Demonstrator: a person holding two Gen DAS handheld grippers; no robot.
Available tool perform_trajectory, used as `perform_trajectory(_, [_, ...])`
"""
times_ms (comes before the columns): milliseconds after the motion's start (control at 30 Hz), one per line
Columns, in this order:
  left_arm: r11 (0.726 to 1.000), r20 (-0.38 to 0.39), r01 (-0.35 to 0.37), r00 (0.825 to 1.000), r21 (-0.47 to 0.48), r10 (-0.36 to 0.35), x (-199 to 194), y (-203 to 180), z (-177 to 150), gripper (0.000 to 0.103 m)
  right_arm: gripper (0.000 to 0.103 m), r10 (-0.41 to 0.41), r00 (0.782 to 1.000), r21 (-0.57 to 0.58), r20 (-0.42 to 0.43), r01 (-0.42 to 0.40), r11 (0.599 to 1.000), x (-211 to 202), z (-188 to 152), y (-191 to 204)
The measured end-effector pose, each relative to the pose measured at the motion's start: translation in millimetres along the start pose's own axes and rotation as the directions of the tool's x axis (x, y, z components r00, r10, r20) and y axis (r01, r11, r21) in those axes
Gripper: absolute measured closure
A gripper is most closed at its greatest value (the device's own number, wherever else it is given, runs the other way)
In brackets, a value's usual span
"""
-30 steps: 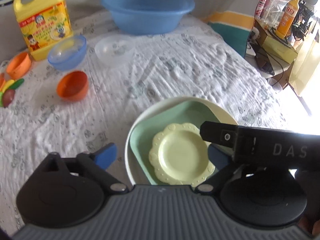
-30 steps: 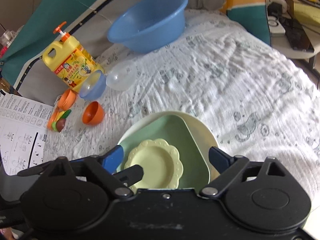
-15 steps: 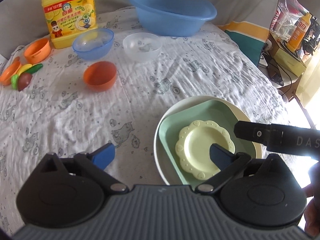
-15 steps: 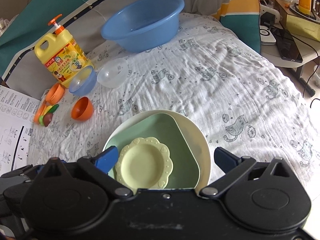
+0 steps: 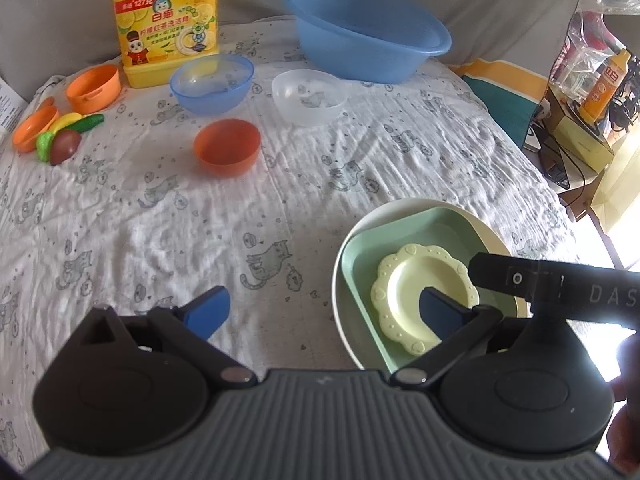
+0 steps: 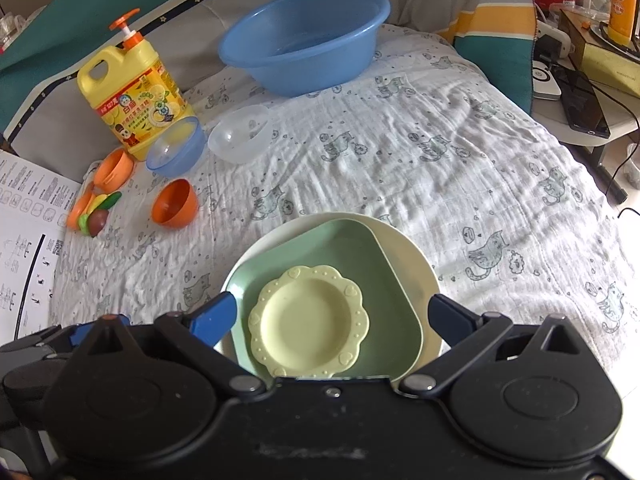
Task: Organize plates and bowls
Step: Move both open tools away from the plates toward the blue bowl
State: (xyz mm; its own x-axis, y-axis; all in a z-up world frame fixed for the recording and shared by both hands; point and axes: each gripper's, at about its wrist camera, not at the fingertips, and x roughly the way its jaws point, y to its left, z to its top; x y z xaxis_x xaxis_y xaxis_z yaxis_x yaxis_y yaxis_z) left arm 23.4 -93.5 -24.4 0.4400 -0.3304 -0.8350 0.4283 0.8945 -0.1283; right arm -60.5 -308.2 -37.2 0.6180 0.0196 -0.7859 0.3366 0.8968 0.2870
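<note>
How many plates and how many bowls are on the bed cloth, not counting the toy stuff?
Plates: 3, stacked: white plate, green plate, yellow plate.
Bowls: 4: big blue basin, blue bowl, clear bowl, orange bowl.
Total: 7.

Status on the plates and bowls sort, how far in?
Plates look done: yellow scalloped plate sits in the green dish, which sits on the white plate. Nothing in hand: left gripper and right gripper both have open, empty jaws. Left: the orange bowl, blue bowl and clear bowl stand apart, unstacked.
</note>
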Motion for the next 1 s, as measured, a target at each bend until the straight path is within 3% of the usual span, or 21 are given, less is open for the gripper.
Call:
perform_trajectory(267, [0.999, 0.009, -0.016, 1.000, -0.052, 0.016, -1.0, 28.1, -1.6, 0.000, 0.000, 0.008, 1.000, -0.056, -0.022, -0.009, 0.998, 9.5, 5.9, 27.3])
perform_trajectory(567, [0.989, 0.029, -0.092, 0.995, -0.113, 0.096, 1.6, 87.1, 14.6, 0.000, 0.000, 0.026, 0.999, -0.119, -0.035, -0.030, 0.992, 30.7, 31.2, 73.0])
perform_trajectory(833, [0.971, 0.081, -0.186, 0.977, -0.151, 0.200, 12.5, 141.9, 65.5, 0.000, 0.000, 0.080, 0.997, -0.172, -0.020, -0.082, 0.982, 62.0, 82.1, 120.3])
perform_trajectory(1000, [0.961, 0.107, -0.209, 0.967, -0.182, 0.230, 34.1, 165.6, 104.8, 0.000, 0.000, 0.126, 0.992, -0.202, -0.008, -0.126, 0.971, 91.0, 119.2, 150.0])
